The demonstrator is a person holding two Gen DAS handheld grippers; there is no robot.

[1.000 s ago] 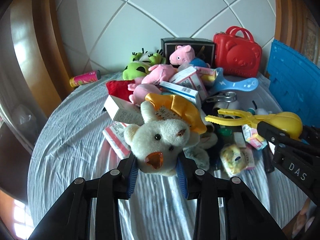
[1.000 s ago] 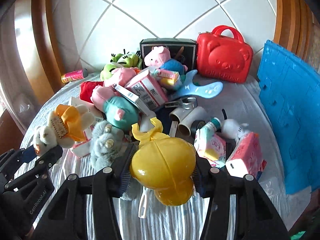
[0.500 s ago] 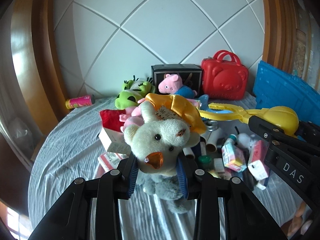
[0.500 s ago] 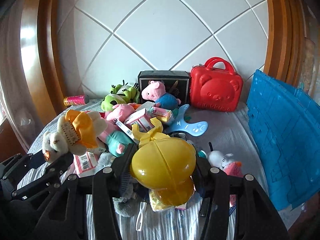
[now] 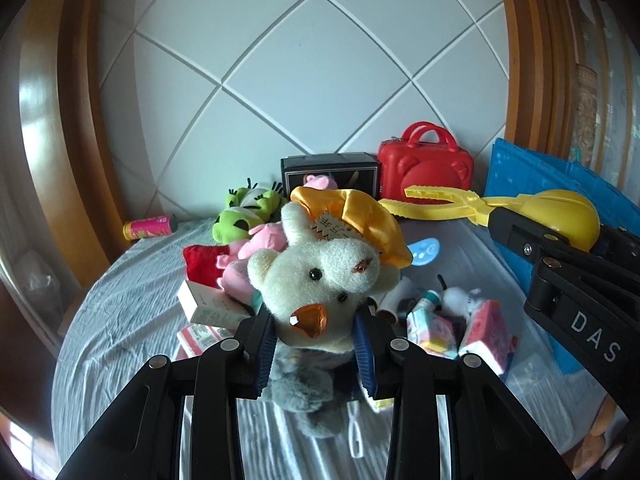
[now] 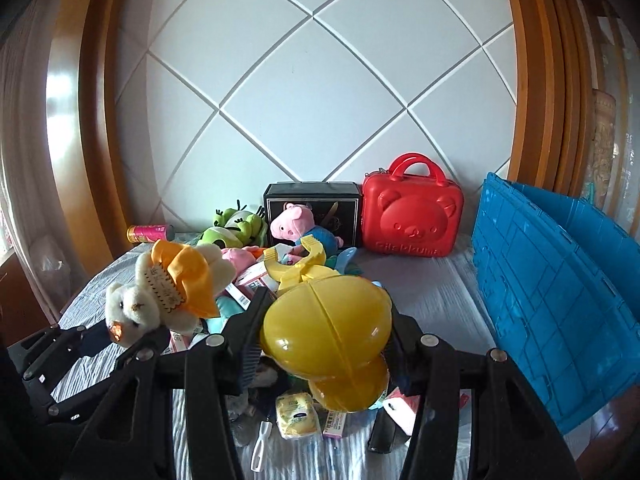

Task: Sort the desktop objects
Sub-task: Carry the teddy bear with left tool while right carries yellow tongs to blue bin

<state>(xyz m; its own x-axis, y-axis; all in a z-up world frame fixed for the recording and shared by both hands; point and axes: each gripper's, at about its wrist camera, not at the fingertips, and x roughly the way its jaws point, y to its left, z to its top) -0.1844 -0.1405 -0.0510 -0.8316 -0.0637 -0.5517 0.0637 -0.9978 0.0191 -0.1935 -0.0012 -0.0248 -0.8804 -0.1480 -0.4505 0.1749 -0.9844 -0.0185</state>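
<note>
Fingers (image 5: pixel 266 344) of the left gripper (image 5: pixel 315 354) clamp the white plush duck (image 5: pixel 320 280) at its head, while the right gripper (image 6: pixel 320 350) pinches the yellow snowball clamp (image 6: pixel 326 332) by its ball, both carried clear of the clutter below for sorting, presumably toward the blue crate (image 6: pixel 552 280).

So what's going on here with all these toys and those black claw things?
A person is sorting a cluttered table with two hand-held grippers. The left gripper is clamped on a cream plush bear in an orange hat; the right gripper grips a yellow plastic clamp toy. Both are held above the pile, with a blue crate standing at the right.
</note>
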